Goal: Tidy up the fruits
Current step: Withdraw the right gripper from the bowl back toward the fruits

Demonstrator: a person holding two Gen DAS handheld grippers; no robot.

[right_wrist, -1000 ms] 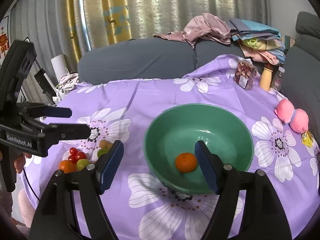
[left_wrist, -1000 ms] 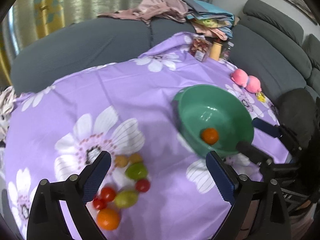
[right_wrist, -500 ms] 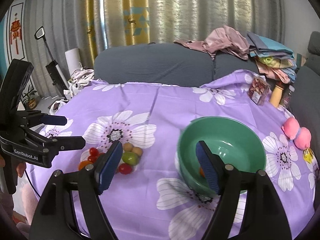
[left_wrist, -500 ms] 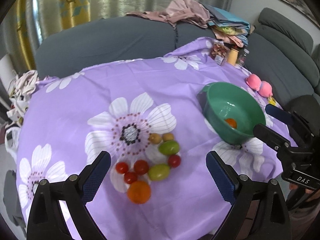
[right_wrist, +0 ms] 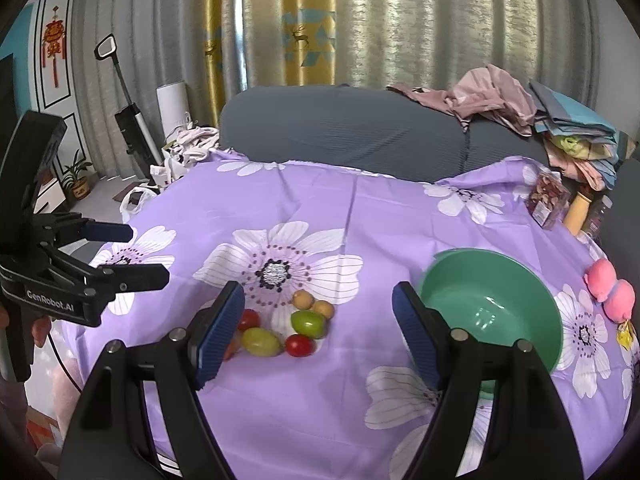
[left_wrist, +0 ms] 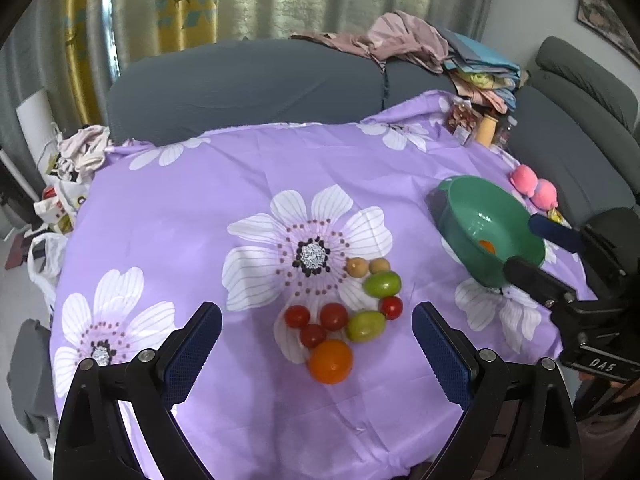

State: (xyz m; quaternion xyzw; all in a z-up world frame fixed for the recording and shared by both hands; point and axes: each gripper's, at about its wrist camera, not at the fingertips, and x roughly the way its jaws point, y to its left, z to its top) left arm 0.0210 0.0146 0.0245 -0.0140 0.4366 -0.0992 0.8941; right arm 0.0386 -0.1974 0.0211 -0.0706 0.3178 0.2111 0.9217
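A cluster of fruit lies on the purple flowered tablecloth (left_wrist: 200, 200): an orange (left_wrist: 331, 361), three red tomatoes (left_wrist: 334, 316), two green fruits (left_wrist: 382, 283) and two small brown ones (left_wrist: 357, 267). My left gripper (left_wrist: 316, 312) hovers open above the cluster's near side, holding nothing. To the right stands a green bowl (left_wrist: 460, 208) with one orange (left_wrist: 487, 246) inside. My right gripper (right_wrist: 318, 296) is open and empty, with the fruit cluster (right_wrist: 306, 322) between and beyond its fingers and the bowl (right_wrist: 500, 292) just right of its right finger. Each gripper shows in the other's view: the right gripper (left_wrist: 522, 244) and the left gripper (right_wrist: 146, 254).
A pink plush toy (left_wrist: 534, 186) lies beyond the bowl. A snack jar (right_wrist: 546, 200) and bottles (right_wrist: 578, 210) stand at the far right corner. A grey sofa (left_wrist: 248, 84) with piled clothes (right_wrist: 496, 96) wraps the table. Bags (left_wrist: 60, 196) lie on the floor at left.
Both grippers drew back and moved left. The fruit cluster came to the middle of the left wrist view. The right gripper left the bowl, which now sits to its right.
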